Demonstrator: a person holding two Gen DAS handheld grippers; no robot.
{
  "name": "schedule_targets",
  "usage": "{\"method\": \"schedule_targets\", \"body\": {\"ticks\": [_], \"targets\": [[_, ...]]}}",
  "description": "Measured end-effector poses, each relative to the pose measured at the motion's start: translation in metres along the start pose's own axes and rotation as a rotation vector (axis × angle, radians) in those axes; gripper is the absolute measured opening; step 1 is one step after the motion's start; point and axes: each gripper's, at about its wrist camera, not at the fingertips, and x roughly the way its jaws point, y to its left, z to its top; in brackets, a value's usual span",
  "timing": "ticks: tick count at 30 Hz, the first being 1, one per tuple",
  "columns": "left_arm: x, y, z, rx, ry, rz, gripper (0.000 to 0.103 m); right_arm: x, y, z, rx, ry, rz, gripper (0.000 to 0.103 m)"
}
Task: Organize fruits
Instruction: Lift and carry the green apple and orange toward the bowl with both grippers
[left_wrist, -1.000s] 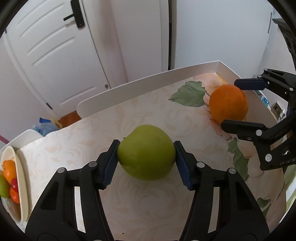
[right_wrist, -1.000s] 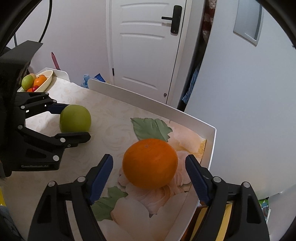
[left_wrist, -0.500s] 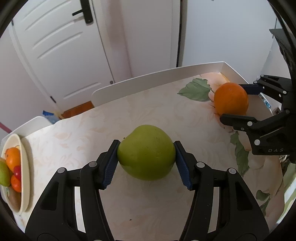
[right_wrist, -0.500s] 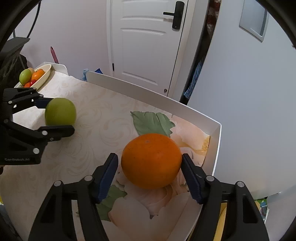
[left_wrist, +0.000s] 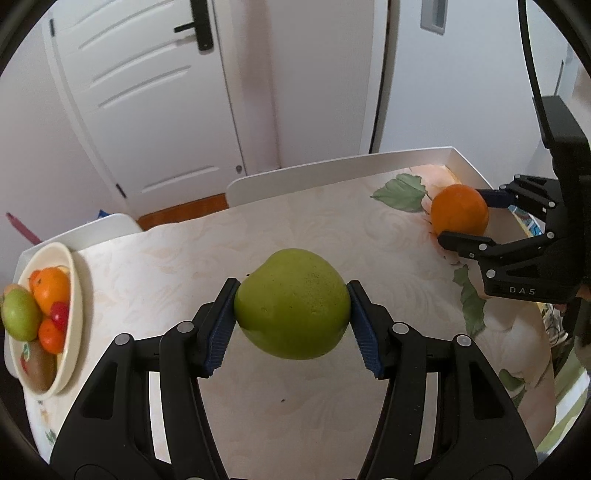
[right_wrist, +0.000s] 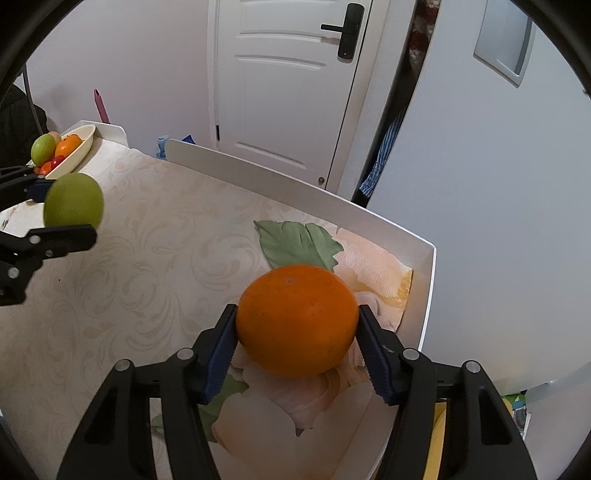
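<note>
Left gripper (left_wrist: 291, 325) is clamping the green apple (left_wrist: 291, 304) between both blue pads and carrying it clear of the table (left_wrist: 295, 236), with the fruit bowl (left_wrist: 74, 280) off to its left side, already holding a green fruit, oranges and small red ones. Right gripper (right_wrist: 297, 338) is closing on the orange (right_wrist: 297, 319); in the right wrist view both pads are touching its sides, and the orange is sitting on the cloth near the raised white edge rail (right_wrist: 424, 295) at the table corner. Risks I'm seeing: both fruits are round and smooth, and the pads are contacting them around the widest part, so any tilt during transport is likely letting them roll out. If the right jaws are not finishing the squeeze before lifting, the orange is probably slipping and rolling toward the rail or off the corner. The bowl is looking fairly full, so dropping the apple in from height is risking knocking the small red fruits out. Both grippers heading for the bowl together is risking a collision.
</note>
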Motion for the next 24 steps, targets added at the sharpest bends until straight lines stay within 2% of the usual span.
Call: {"method": "schedule_targets", "body": {"ticks": [6, 14, 24], "targets": [[-0.019, 0.010, -0.004, -0.031, -0.013, 0.019, 0.062, -0.011, 0.007, 0.004, 0.038, -0.001, 0.035, 0.058], [-0.069, 0.035, -0.005, -0.094, -0.065, 0.068, 0.062, -0.047, 0.031, 0.025, 0.040, -0.048, 0.086, 0.058], [-0.122, 0.100, -0.017, -0.177, -0.116, 0.134, 0.062, -0.078, 0.092, 0.075, 0.006, -0.104, 0.178, 0.058]]}}
